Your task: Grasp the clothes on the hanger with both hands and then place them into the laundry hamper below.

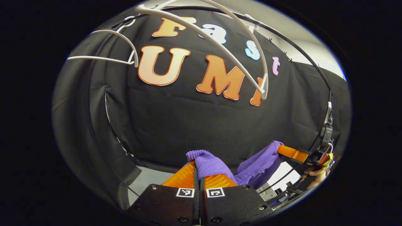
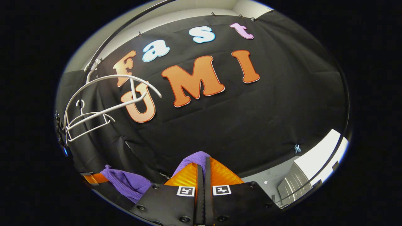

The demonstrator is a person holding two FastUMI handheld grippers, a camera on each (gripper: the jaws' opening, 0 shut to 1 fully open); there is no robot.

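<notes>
A purple ribbed garment [image 1: 251,166] stretches between my two grippers, low in front of the black cloth wall. My left gripper [image 1: 198,171] is shut on one end of it, cloth bunching over the fingertips. The other gripper grips the far end at the right of the left gripper view, a hand behind it. In the right gripper view my right gripper [image 2: 202,164] is shut on the purple garment [image 2: 125,182], which trails off to the lower left. White hangers [image 1: 220,44] hang bare on the rail above; the hangers [image 2: 103,100] also appear at upper left. No hamper can be made out.
A dark curved rail [image 1: 301,56] runs across the top and carries the hangers. A pale floor strip [image 1: 147,179] lies under the cloth wall. A grey ribbed object [image 2: 292,185] stands at the lower right of the right gripper view.
</notes>
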